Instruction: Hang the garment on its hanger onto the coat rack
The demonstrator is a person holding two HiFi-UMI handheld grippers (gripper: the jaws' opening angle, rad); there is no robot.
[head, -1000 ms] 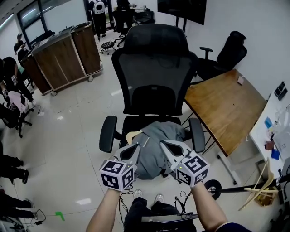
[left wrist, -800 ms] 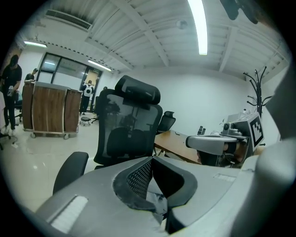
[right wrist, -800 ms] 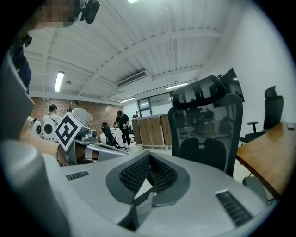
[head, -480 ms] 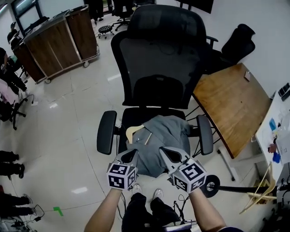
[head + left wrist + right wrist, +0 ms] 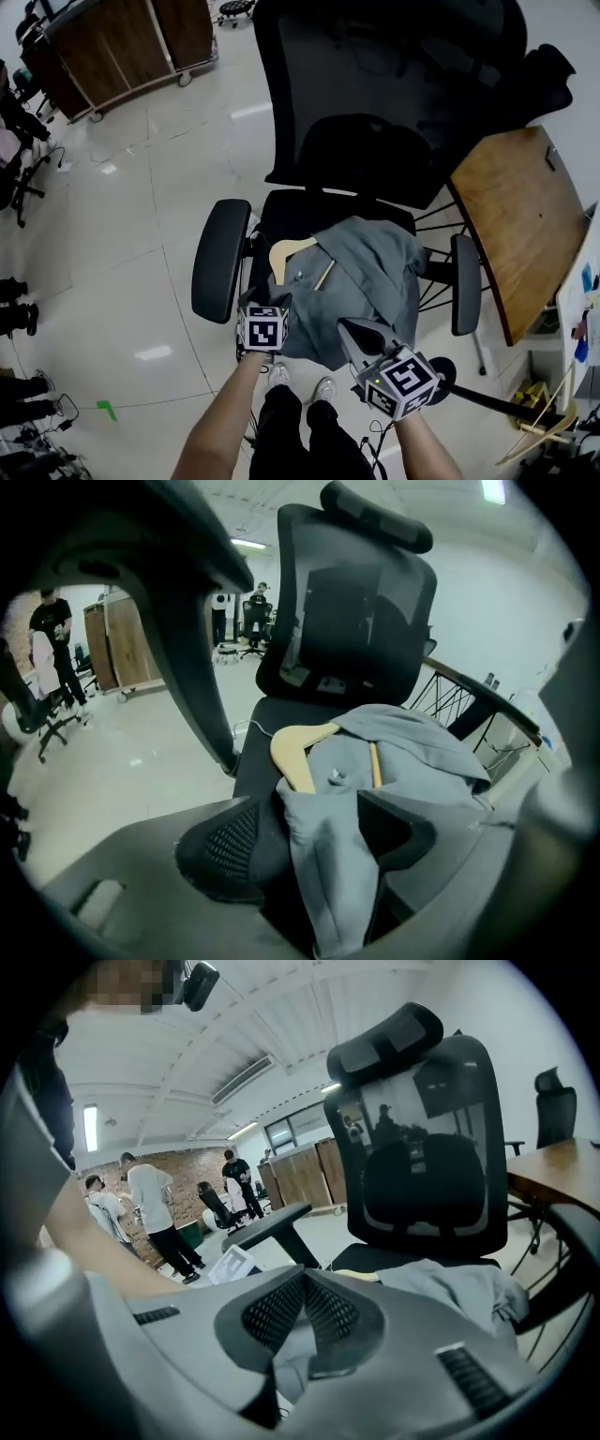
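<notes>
A grey garment (image 5: 370, 272) lies crumpled on the seat of a black office chair (image 5: 291, 211), draped over a pale wooden hanger (image 5: 286, 253) that sticks out at its left. My left gripper (image 5: 270, 309) is at the seat's front edge. In the left gripper view its jaws (image 5: 314, 846) are opening, with the garment's (image 5: 412, 742) hanging front fold between them, below the hanger (image 5: 300, 747). My right gripper (image 5: 349, 326) hovers just right of it, in front of the garment (image 5: 459, 1288). Its jaws (image 5: 305, 1283) are shut with nothing between them.
The chair's armrests (image 5: 214, 262) flank the seat and its tall mesh back (image 5: 375, 84) rises behind. A wooden table (image 5: 530, 216) stands at the right, a wooden cabinet on wheels (image 5: 112, 42) at the far left. People stand at the left edge of the tiled floor.
Both grippers have moved forward toward the chair seat. The left one has tipped down onto the garment's front fold. The right one has stayed shut.
</notes>
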